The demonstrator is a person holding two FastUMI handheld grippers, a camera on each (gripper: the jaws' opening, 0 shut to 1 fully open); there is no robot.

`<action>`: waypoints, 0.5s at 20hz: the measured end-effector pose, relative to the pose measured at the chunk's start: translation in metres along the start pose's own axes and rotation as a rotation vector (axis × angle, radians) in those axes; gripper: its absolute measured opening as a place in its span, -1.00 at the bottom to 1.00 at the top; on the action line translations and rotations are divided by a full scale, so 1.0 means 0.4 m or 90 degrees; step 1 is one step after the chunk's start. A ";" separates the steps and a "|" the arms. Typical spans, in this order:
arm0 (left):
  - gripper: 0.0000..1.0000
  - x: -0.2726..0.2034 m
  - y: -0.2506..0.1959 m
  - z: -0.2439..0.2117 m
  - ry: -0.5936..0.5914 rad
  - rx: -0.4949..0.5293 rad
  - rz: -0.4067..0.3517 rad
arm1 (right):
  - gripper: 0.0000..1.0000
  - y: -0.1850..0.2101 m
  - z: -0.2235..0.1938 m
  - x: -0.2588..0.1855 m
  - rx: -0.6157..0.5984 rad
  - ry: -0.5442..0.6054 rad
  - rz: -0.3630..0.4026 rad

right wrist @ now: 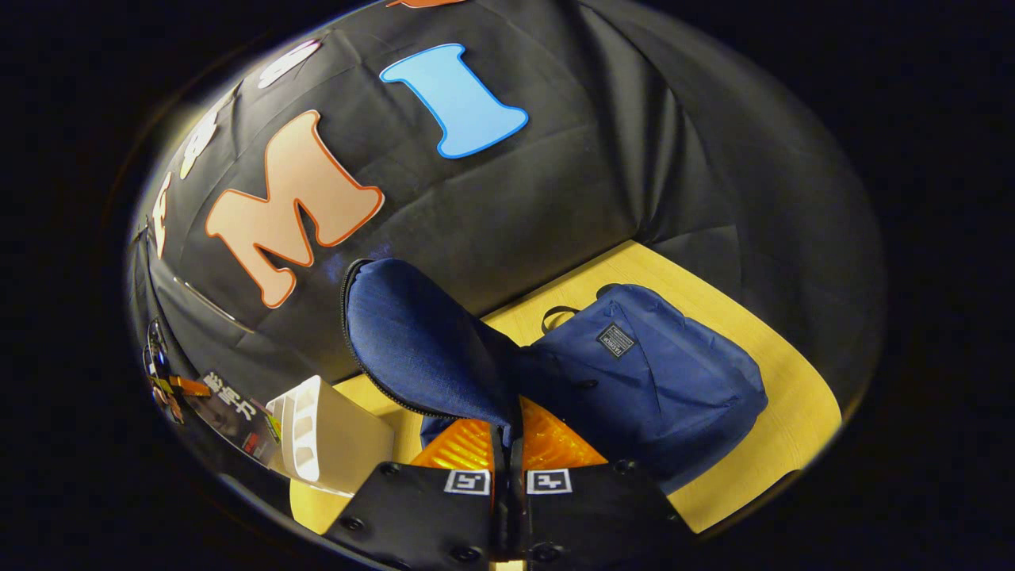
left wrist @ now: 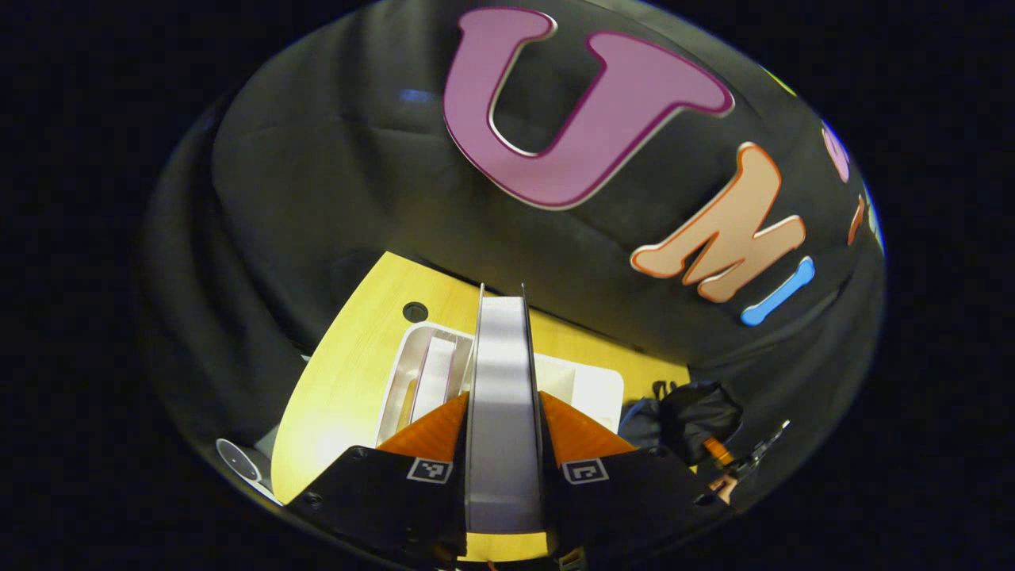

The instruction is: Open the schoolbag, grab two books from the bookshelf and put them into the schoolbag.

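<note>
My left gripper (left wrist: 503, 400) is shut on a book (left wrist: 503, 373), held edge-on with its grey page block between the orange fingers (left wrist: 432, 434), above the white bookshelf (left wrist: 412, 361). Another book (left wrist: 434, 379) stands in that shelf. In the right gripper view, my right gripper (right wrist: 507, 416) is shut on the blue schoolbag's flap (right wrist: 416, 337) and holds it lifted up and back. The schoolbag's body (right wrist: 658, 381) lies on the yellow table (right wrist: 761, 333). At the far left of that view, the held book's dark cover (right wrist: 230, 408) shows beside the bookshelf (right wrist: 325, 436).
The yellow table (left wrist: 349, 365) has a round cable hole (left wrist: 415, 312) behind the shelf. The schoolbag (left wrist: 686, 416) looks dark to the right of the shelf, with the other gripper (left wrist: 741, 464) next to it. Black cloth walls close in behind the table.
</note>
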State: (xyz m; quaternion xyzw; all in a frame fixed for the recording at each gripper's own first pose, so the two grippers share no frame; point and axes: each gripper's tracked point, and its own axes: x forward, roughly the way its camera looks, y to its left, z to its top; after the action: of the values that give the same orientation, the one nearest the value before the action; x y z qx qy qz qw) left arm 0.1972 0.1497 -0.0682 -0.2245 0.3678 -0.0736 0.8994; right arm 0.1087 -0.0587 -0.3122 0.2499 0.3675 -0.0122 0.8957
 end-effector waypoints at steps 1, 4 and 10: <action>-0.29 -0.016 -0.001 0.017 -0.013 -0.024 -0.013 | -0.96 -0.001 -0.001 -0.001 0.000 0.001 -0.001; -0.29 -0.066 -0.019 0.055 -0.053 -0.106 -0.075 | -0.96 -0.002 0.002 -0.003 0.002 0.000 -0.002; -0.29 -0.087 -0.037 0.033 -0.056 -0.244 -0.180 | -0.96 -0.004 0.005 -0.008 0.014 -0.003 0.000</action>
State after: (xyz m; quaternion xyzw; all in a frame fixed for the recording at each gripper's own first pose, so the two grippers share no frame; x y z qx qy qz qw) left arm 0.1819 0.1516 -0.0315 -0.4436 0.3005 -0.1175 0.8361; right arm 0.1073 -0.0614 -0.3094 0.2594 0.3653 -0.0168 0.8939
